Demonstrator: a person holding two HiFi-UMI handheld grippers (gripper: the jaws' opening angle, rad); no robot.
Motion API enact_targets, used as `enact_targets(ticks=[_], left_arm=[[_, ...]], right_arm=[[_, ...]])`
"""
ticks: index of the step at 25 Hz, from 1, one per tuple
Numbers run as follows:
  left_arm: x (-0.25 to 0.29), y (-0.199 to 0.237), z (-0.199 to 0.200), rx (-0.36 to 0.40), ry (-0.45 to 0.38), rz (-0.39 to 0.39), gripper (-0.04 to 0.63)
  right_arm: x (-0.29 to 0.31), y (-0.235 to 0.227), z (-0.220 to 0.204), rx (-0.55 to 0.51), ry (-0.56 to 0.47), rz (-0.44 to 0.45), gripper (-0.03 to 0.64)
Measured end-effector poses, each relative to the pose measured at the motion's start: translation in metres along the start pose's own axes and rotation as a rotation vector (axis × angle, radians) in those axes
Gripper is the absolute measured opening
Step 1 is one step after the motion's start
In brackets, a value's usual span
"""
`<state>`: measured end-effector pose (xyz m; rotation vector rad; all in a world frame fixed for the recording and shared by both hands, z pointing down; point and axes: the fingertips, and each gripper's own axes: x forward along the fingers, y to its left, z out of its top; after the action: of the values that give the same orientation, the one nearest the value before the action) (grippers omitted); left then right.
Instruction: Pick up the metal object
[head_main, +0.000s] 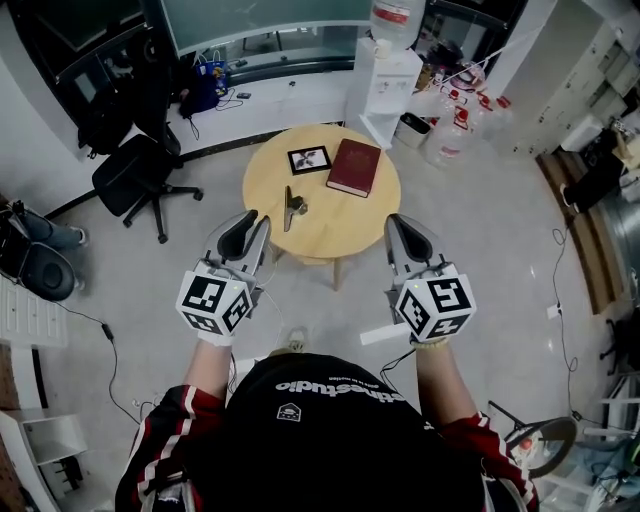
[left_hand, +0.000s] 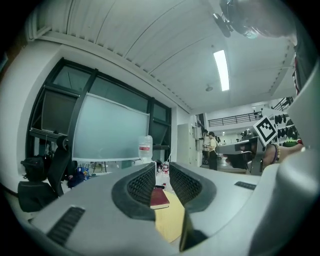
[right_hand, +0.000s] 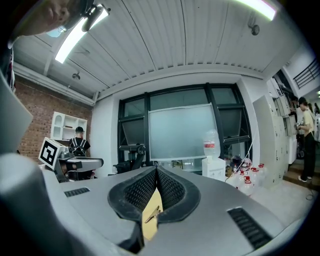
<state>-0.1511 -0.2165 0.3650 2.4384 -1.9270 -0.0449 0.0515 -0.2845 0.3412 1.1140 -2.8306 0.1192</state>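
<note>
Metal clip (head_main: 293, 205) lies flat on the near left part of the round wooden table (head_main: 350, 215), apart from everything else, its long axis running roughly away from the person. The left hand-held gripper (head_main: 255, 218) hovers just short of the table's near edge with its jaws a little parted and nothing between them; it looks the better placed for the pick, so I would widen it, lower it to the tabletop and straddle the clip's narrow body before closing. Beyond sit a small framed picture (head_main: 309, 159) and a red book (head_main: 354, 167); stop short of both. The right hand-held gripper (head_main: 397, 222) is clenched at the tips, empty, and should keep clear.
</note>
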Motion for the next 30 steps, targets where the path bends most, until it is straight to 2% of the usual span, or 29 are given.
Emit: enact_targets(ticks=[4,6,11,25,30], left_arm=[[0.011,0.002,-0.007,0.013,0.010,-0.019,0.121],[0.021,0.005,-0.016,0.004,0.021,-0.031,0.121],[0.054,0.017,-0.053,-0.018,0.080,-0.053,0.123],[0.130,0.042,-0.165,0.087,0.228,-0.106,0.127],[0.158,0.051,-0.204,0.077,0.286,-0.123,0.140]], right_arm=[[0.003,-0.001,-0.001,0.003,0.007,-0.009,0.029],[0.003,-0.003,-0.001,0.001,0.009,-0.019,0.029],[0.004,-0.009,-0.009,0.005,0.026,-0.056,0.029],[0.026,-0.021,-0.055,0.038,0.119,-0.142,0.029],[0.032,-0.025,-0.072,0.053,0.160,-0.190,0.029]])
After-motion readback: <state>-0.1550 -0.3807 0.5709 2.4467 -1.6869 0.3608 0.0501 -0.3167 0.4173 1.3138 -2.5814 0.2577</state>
